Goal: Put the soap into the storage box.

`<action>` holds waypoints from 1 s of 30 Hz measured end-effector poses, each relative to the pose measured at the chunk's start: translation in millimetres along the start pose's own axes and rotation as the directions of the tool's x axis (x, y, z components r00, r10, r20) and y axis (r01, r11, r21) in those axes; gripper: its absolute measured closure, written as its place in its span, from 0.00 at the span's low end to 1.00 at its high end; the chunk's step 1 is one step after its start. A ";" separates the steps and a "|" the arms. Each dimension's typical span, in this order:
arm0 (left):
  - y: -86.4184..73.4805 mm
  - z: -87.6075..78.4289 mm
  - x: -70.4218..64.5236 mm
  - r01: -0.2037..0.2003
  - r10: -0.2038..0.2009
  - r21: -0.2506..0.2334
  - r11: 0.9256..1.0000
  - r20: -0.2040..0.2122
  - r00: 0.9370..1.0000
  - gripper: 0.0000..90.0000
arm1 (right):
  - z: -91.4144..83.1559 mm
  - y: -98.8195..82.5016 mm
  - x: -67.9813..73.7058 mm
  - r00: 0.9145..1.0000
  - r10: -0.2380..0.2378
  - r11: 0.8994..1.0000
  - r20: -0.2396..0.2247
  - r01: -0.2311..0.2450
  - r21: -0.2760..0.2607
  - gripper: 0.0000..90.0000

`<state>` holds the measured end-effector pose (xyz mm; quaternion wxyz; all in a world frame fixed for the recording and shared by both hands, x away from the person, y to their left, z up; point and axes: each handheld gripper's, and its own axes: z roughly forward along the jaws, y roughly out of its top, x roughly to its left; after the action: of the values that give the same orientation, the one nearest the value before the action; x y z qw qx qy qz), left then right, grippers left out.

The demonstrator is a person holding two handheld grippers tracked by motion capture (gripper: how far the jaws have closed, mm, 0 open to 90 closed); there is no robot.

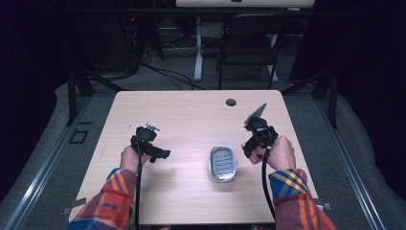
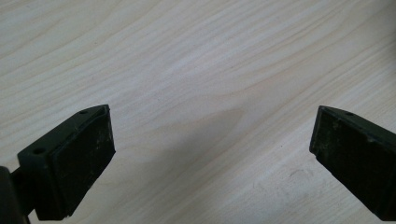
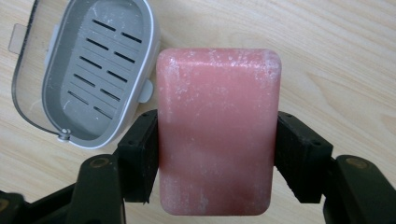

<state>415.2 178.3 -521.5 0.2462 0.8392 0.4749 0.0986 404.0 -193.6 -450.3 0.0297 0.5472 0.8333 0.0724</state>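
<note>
While clamping the pink soap bar (image 3: 218, 133) across its short sides with both pads of the right gripper (image 3: 217, 156), holding it upright in the middle of the right gripper view, long axis running bottom to top of the frame. Lying up and to the left of the bar in that view, apart from it by a strip of bare table (image 3: 336, 56): the grey soap dish (image 3: 95, 70), lid swung open, slotted tray facing up and empty, its long axis tilting from lower left to upper right, so not quite lining up with the bar. Sitting in the high view at lower centre, the dish (image 1: 223, 164), with the right gripper (image 1: 253, 143) just to its right and plainly the nearer one; probably calling for a short carry toward frame left and a small twist to match the axes. Hanging well off toward the left of the high view, the left gripper (image 1: 160, 153), jaws standing wide over bare wood with nothing between them.
</note>
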 end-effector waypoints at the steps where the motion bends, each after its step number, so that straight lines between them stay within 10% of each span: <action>1: 0.0 0.0 0.0 0.000 0.000 0.001 1.000 0.000 1.000 0.00 | -0.4 0.9 1.2 1.000 -0.003 1.000 0.000 0.003 0.002 0.41; 30: 0.0 -0.3 -0.1 -0.001 0.001 0.000 1.000 0.004 1.000 0.00 | 7.0 16.9 28.6 0.998 -0.063 0.998 -0.024 0.063 0.008 0.41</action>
<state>415.0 178.2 -521.2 0.2470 0.8396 0.4740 0.0971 408.9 -160.1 -453.8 0.0199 0.5199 0.8507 0.0743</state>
